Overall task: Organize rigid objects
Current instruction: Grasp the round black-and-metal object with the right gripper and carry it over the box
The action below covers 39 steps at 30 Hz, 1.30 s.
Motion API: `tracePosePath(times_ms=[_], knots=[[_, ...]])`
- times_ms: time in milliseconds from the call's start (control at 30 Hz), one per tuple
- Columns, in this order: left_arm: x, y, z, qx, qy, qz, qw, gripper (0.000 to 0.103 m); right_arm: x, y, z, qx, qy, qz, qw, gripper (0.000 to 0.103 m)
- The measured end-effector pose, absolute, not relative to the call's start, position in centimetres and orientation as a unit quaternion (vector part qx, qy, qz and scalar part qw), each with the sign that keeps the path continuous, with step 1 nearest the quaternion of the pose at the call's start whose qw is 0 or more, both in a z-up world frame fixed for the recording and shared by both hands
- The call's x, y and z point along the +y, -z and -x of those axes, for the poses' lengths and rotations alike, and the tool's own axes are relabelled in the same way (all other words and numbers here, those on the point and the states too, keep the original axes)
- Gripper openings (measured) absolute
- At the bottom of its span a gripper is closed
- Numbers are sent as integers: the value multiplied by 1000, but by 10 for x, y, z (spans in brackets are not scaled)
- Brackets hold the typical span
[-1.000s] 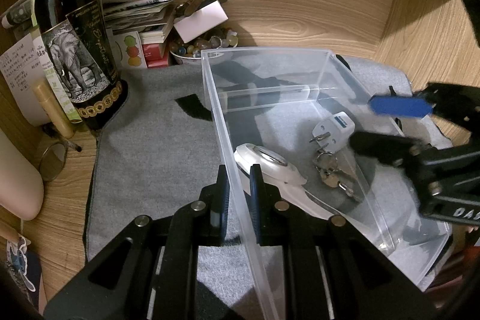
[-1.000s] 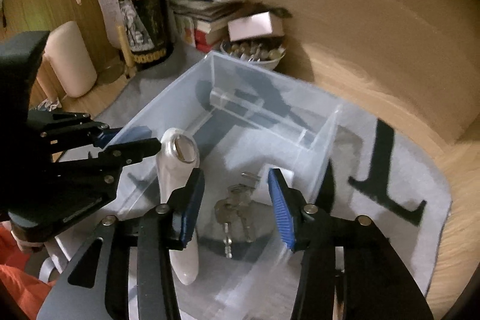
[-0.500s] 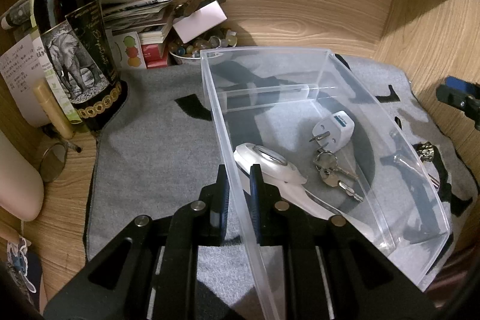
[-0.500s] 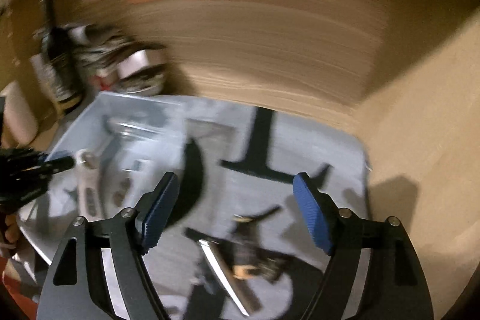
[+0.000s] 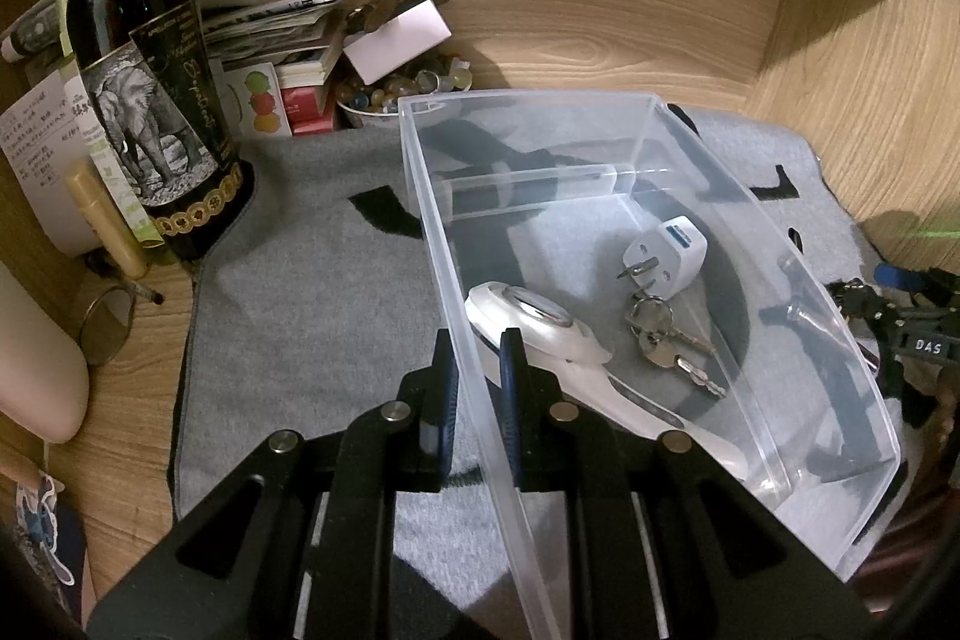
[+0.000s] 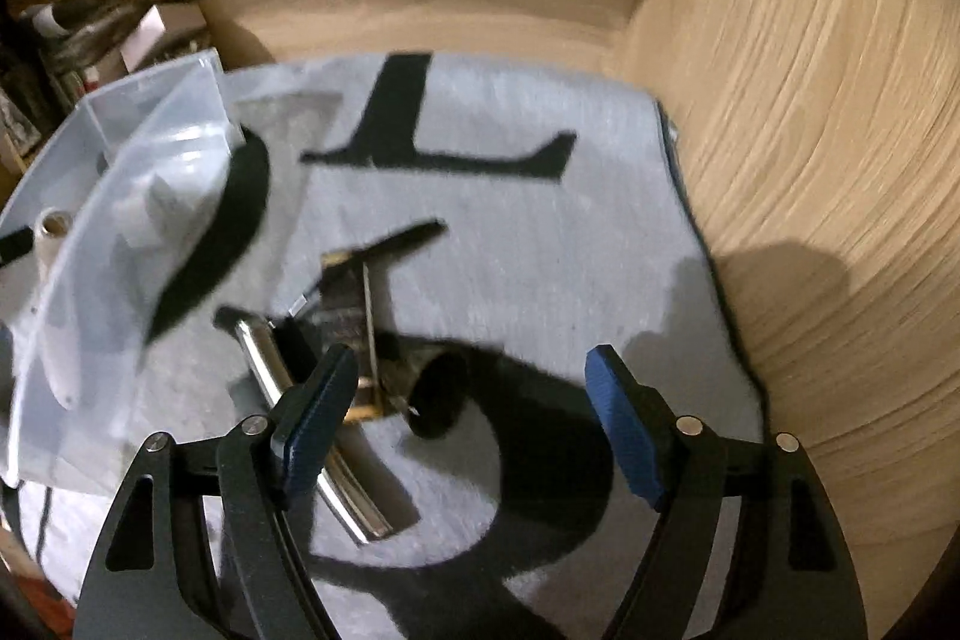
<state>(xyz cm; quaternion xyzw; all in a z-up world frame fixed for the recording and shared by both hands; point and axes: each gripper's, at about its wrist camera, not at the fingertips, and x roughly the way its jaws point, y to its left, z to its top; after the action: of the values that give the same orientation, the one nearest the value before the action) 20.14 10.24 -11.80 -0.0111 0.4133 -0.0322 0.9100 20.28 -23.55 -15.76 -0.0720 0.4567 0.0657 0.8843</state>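
Clear plastic makes up the one storage bin (image 5: 630,142), which sits on a grey mat (image 5: 312,280) printed with black letters. The left gripper (image 5: 478,370) is clenched on the bin's near-left wall, one finger outside and one inside. Inside the bin lie three things: one white handled magnifier (image 5: 540,322) right behind the pinched wall, one white plug adapter (image 5: 663,250) with a blue port farther in, and one ring of keys (image 5: 666,340) touching the adapter; at least two keys show on the ring. One clear divider crosses the bin toward its far end.

Right of the bin, the right gripper (image 6: 468,418) hangs released, its blue pads spread wide above the mat. Below it, just beside the bin, is a small heap still outside: one shiny metal bar (image 6: 270,370) and one dark folded tool (image 6: 354,304); blur hides what else is there. From the left wrist view this gripper's body reads "DAS".

Left of the bin stands one dark wine bottle (image 5: 150,100) with an elephant label; its script is too small to read. Behind the bin sit one bowl of beads (image 5: 396,94) and a stack of papers. Two paper notes hang on the wooden wall, writing illegible.
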Motion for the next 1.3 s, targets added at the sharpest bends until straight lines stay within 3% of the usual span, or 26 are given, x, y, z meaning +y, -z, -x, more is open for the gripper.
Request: tracePosePath(times_ms=[67,200,267,533,633,667,1300], knots=[[103,118,-201,414,32,12,910,14,-236,163,-203,461,-68,68,882,74],[102,119,-200,414,31,12,910,14,-234,165,-206,460,-90,54,881,53],[102,119,-200,414,31,12,909,13,-233,166,-207,462,-102,49,880,48],[101,119,-199,415,30,9,909,14,-244,174,-212,475,-96,31,874,45],[101,119,-200,415,30,11,909,13,-241,178,-214,478,-91,42,873,38],[101,119,-200,415,30,10,909,13,-240,177,-214,475,-93,42,874,30],[101,120,-199,414,33,11,910,14,-163,95,-209,370,-178,105,906,30]])
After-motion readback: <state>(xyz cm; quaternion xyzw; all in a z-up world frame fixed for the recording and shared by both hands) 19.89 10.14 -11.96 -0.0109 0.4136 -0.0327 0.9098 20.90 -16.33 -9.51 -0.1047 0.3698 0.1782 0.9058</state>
